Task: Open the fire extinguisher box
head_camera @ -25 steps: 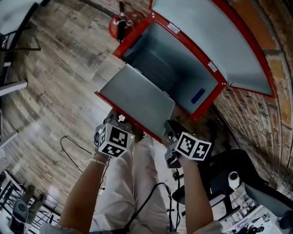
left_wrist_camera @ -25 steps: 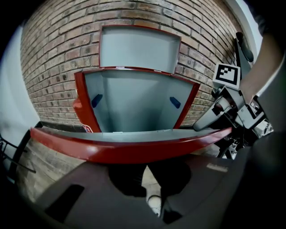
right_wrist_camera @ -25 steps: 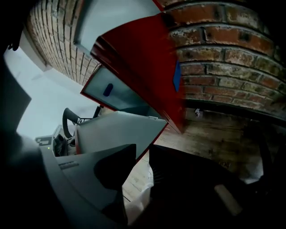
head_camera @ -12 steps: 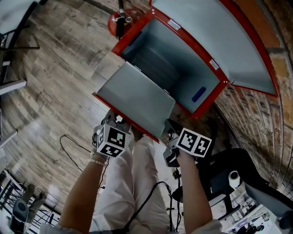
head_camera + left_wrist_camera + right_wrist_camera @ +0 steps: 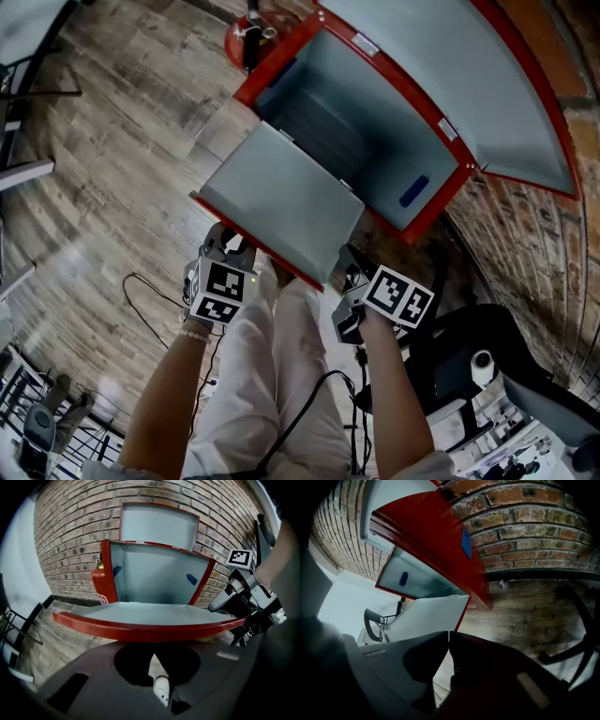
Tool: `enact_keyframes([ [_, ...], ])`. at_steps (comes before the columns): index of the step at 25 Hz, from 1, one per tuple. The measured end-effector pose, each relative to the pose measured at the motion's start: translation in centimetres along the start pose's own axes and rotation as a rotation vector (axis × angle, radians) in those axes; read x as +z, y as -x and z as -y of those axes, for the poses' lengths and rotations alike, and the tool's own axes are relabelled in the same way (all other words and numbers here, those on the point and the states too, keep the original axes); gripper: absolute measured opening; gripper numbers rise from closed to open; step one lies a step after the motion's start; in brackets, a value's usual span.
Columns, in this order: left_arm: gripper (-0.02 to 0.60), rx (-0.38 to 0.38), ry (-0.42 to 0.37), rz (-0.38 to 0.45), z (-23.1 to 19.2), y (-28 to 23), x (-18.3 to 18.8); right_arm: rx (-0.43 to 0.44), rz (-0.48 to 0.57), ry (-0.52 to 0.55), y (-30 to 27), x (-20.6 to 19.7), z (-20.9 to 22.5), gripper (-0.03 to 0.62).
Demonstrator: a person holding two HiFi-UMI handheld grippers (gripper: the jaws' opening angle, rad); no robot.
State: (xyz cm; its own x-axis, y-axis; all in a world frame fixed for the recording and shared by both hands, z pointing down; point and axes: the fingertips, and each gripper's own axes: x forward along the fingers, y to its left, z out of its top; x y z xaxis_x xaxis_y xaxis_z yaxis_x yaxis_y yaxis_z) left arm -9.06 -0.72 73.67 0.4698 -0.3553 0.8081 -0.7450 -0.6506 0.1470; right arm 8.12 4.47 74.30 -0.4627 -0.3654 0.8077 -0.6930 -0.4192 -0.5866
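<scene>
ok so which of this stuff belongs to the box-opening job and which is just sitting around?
Job:
- fire extinguisher box, with its lid raised and its front door folded down
- left gripper, shut, near the door's edge
- right gripper, jaws closing on nothing

Lying about:
- fire extinguisher, standing outside the box, beside it
- office chair

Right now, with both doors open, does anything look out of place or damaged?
One thing: the fire extinguisher box looks empty, while the red fire extinguisher stands outside it, right beside its side wall against the brick wall. No damage or spill shows.
</scene>
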Motion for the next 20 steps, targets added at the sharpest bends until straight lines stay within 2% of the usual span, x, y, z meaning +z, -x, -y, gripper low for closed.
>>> enact_keyframes([
  [12, -0.002, 0.079, 0.059, -0.017, -2.4, 4.5, -3.3, -0.019, 0.001, -0.031, -1.8, -1.7, 1.3, 0.009],
  [20, -0.002, 0.080, 0.057, 0.030, -2.5, 5.2, -3.1, -0.035, -0.041, 0.047, -5.2, -2.8, 2.5, 0.008],
])
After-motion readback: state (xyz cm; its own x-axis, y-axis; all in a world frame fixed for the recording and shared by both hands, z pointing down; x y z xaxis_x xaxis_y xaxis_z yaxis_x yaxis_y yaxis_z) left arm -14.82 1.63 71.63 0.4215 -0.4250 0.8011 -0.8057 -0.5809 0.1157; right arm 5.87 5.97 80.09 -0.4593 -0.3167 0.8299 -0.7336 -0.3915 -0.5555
